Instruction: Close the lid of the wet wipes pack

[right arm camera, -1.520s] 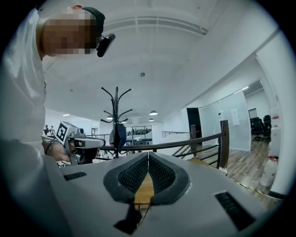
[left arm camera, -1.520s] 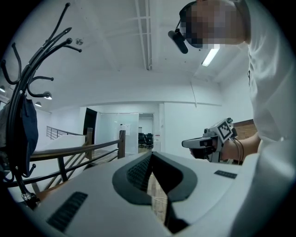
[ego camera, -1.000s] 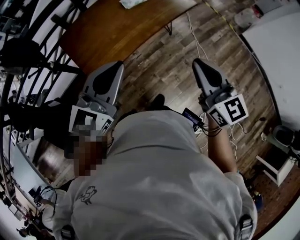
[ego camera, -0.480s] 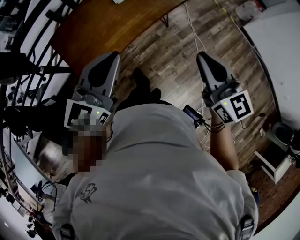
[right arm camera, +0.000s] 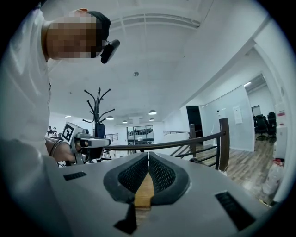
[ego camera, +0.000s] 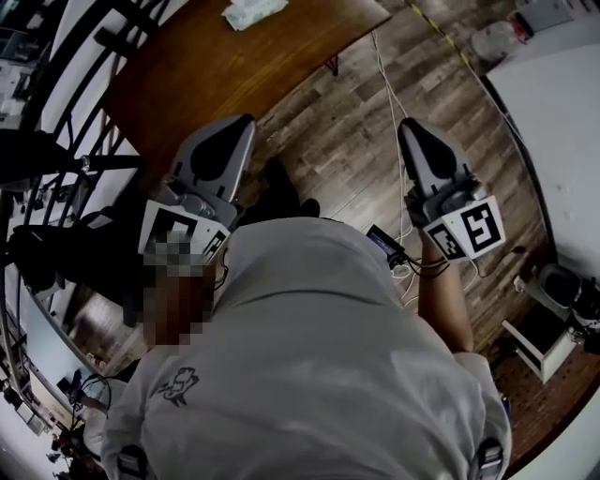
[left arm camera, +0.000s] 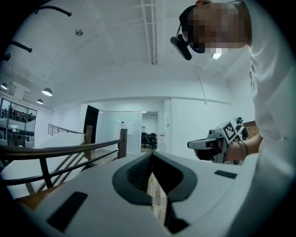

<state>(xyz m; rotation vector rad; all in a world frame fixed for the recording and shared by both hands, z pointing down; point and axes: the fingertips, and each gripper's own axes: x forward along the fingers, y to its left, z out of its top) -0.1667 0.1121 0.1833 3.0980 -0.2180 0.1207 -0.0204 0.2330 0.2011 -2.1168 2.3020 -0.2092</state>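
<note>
Wet wipes pack (ego camera: 253, 11): pale and small, lying on the far part of the brown wooden worktop (ego camera: 206, 70), right at the top of the head view. It is too small there to tell whether the lid stands up or lies down, and neither gripper view shows the pack. Both of your grippers are well apart from it, held level in front of your chest above the plank floor (ego camera: 347, 141). Your left gripper (ego camera: 242, 124) has its tip near the worktop's near edge. In the left gripper view its dark ribbed pads (left arm camera: 138, 171) are pressed together at the tips with nothing between them, and only floor shows through the slot behind. Your right gripper (ego camera: 410, 127) hangs over bare floor, off to the right of the worktop. Its jaws are likewise pressed together and empty, and a strip of brown wood shows through the slot behind the tips. Each gripper appears side-on in the other's view, its marker cube toward your wrist. White cables (ego camera: 389, 84) trail across the floor between the two grippers. A dark railing (left arm camera: 60, 152) runs along your left side, a coat stand (right arm camera: 97, 109) rises beyond it, and a whitish bottle (ego camera: 492, 39) sits on the floor at upper right.
</note>
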